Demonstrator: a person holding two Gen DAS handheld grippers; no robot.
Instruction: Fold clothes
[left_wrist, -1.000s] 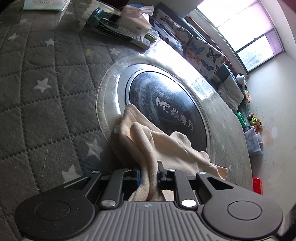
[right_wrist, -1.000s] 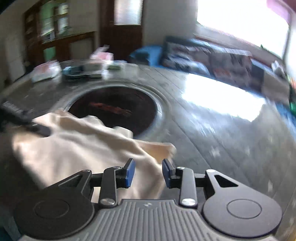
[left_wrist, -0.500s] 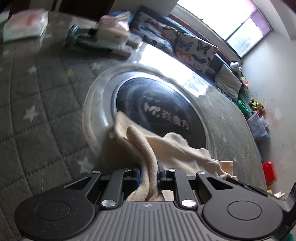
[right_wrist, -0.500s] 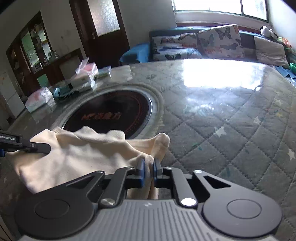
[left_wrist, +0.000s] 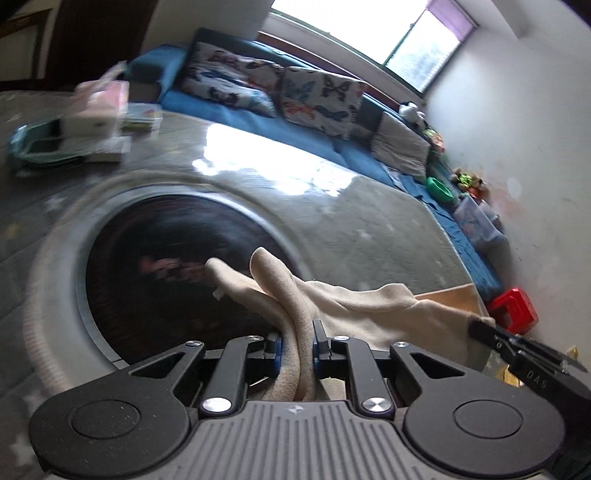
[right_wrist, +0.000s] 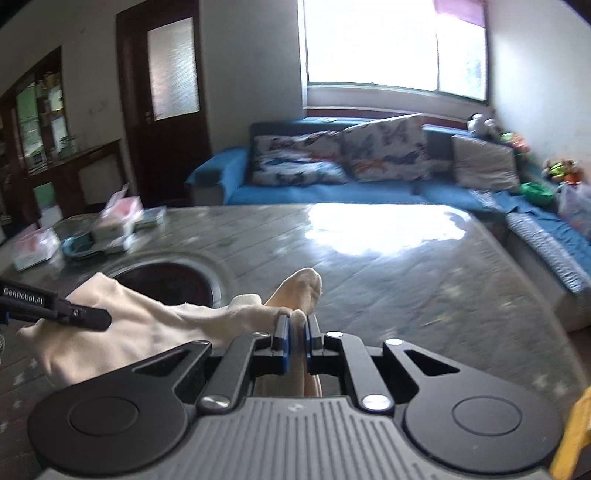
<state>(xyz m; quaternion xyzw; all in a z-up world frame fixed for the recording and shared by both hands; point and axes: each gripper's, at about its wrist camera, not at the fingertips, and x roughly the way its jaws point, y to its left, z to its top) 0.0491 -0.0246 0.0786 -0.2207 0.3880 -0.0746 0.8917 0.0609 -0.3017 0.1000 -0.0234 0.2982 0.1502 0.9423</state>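
A cream cloth garment (left_wrist: 354, 302) hangs between my two grippers, lifted above the table. My left gripper (left_wrist: 296, 341) is shut on one bunched edge of it. My right gripper (right_wrist: 295, 332) is shut on another edge; the cream garment (right_wrist: 140, 328) stretches left from it to the left gripper's fingers (right_wrist: 55, 310). The right gripper's fingers (left_wrist: 517, 347) show at the right of the left wrist view, holding the cloth's far end.
The table (right_wrist: 406, 277) has a grey quilted star cover under glossy film and a round dark inset (left_wrist: 166, 266). Tissue packs and boxes (right_wrist: 110, 225) lie at its far left. A blue sofa with butterfly pillows (right_wrist: 351, 162) stands behind. A red stool (left_wrist: 513, 306) stands on the floor.
My right gripper closed on the cloth's edge. Both grippers then rose and lifted the garment off the table, so the views now tilt up toward the sofa and window.
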